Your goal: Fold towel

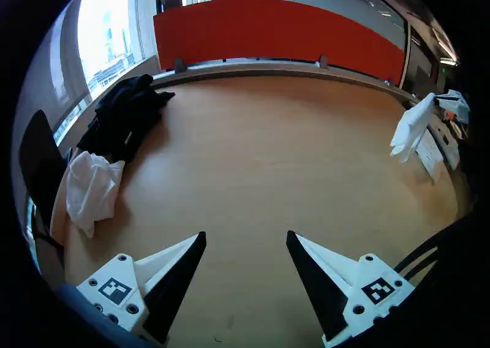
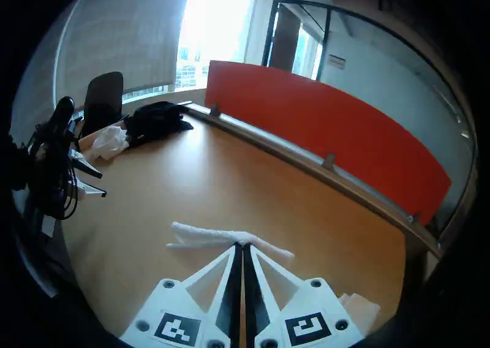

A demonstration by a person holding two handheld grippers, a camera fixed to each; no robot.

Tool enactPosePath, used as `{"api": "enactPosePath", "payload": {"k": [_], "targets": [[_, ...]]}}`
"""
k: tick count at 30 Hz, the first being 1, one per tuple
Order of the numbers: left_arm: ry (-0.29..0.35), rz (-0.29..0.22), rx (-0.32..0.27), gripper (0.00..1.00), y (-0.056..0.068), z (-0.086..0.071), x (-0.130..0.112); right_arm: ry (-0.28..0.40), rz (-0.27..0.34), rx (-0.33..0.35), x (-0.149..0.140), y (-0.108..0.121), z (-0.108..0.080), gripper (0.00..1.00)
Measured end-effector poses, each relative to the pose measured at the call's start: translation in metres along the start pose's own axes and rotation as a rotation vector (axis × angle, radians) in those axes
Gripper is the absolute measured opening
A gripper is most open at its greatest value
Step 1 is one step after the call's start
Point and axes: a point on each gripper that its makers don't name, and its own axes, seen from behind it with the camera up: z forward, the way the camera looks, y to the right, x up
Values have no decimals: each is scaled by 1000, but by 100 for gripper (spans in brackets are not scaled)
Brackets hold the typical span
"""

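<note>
L hand-held gripper [image 1: 245, 234] spread wide over wood table [image 1: 263, 152], holding nothing; R hand-held gripper [image 2: 240, 247] pressed together, apparently pinching white towel [image 2: 211, 234] at fingertips, w/ towel hanging near table's right side in left gripper view.

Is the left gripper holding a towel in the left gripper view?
No, the left gripper is wide open over the table, with nothing between its fingers.
</note>
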Motion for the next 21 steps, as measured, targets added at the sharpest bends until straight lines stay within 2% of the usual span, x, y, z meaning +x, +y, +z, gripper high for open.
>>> {"api": "enactPosePath", "payload": {"k": [21], "targets": [[3, 9, 4, 98, 1, 0, 5, -14, 47, -146, -3, 115, -24, 6]]}}
